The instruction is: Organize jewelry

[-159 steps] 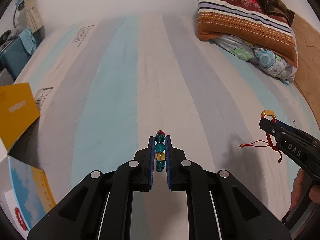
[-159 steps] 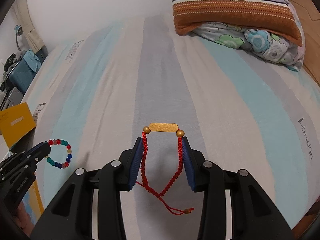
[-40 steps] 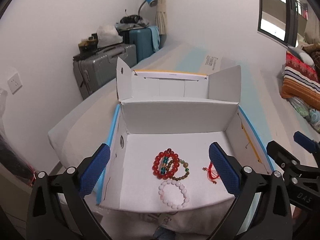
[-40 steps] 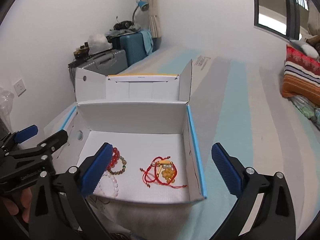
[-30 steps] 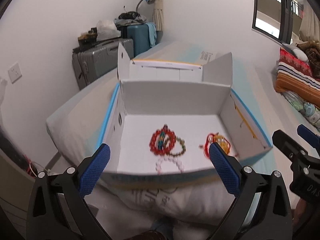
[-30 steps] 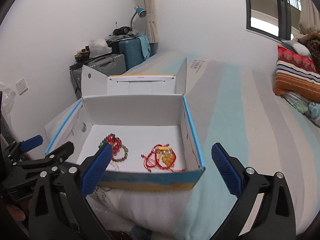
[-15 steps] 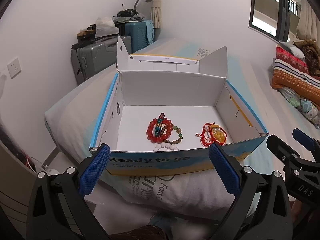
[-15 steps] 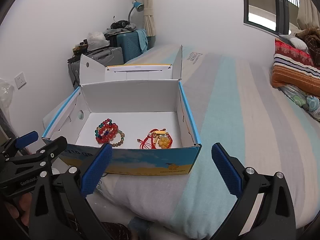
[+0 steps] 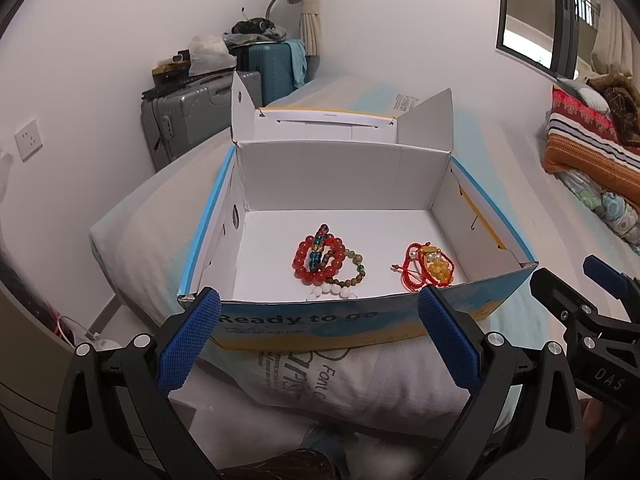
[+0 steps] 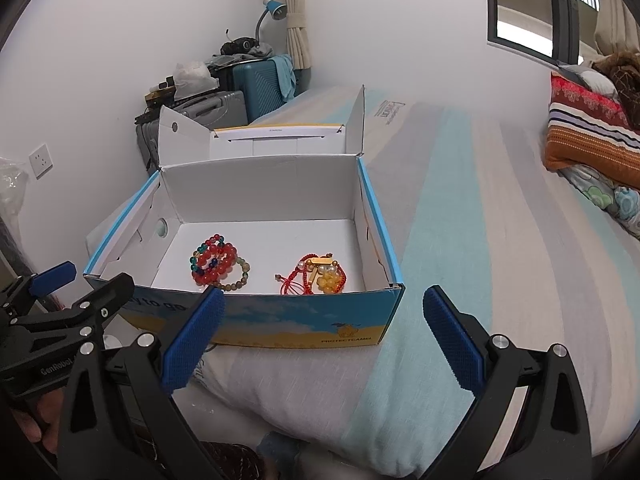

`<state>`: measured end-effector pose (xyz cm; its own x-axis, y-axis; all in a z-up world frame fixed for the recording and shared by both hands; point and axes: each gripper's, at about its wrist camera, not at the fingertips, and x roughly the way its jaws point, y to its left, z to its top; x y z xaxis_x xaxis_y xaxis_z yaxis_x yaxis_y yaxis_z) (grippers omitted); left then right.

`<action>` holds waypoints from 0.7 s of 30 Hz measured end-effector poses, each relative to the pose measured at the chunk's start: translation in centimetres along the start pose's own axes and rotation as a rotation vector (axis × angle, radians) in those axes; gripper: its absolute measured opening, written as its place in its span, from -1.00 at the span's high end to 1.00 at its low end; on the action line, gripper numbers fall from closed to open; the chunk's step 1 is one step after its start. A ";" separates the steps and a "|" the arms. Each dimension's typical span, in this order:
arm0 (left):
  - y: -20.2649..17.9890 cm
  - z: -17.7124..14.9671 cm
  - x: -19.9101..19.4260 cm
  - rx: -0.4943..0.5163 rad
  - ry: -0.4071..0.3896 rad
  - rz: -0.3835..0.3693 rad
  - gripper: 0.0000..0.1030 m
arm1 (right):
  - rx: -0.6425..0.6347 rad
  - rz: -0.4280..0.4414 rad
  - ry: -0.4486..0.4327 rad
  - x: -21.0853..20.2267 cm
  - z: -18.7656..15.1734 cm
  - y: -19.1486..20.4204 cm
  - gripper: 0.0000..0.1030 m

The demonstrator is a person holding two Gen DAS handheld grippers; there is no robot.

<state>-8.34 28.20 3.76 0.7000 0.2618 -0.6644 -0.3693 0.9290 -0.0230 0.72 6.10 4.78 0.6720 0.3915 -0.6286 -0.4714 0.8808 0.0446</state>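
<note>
Bracelets lie in two heaps: red beads mid-box, red cords near its right wall. Left tool and right tool gape wide, empty.

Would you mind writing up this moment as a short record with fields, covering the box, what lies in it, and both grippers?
container: open cardboard box on the striped bed, lid flaps up
left pile in box: beaded bracelets, red beads on top, white beads partly hidden by the front wall
right pile in box: red cord bracelets with yellow beads and a gold bar
piles: apart, not touching
left gripper: open, empty, in front of the box
right gripper: open, empty, in front of the box
</note>
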 end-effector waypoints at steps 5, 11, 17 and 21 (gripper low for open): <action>0.0 0.0 -0.1 -0.002 -0.002 0.001 -0.89 | 0.000 0.000 0.001 0.0 0.0 -0.1 -0.85; 0.0 0.1 0.1 0.000 0.013 0.018 -0.89 | -0.001 0.001 0.002 0.0 0.0 0.0 -0.85; 0.1 0.1 0.0 -0.003 0.006 0.031 -0.89 | -0.001 0.000 0.003 0.2 -0.1 0.0 -0.85; 0.1 0.1 0.0 -0.008 0.007 0.019 -0.89 | -0.001 -0.001 0.005 0.3 -0.1 0.0 -0.85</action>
<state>-8.31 28.36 3.83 0.6884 0.2778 -0.6700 -0.3877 0.9216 -0.0163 0.81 6.18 4.50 0.6698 0.3896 -0.6321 -0.4714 0.8809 0.0434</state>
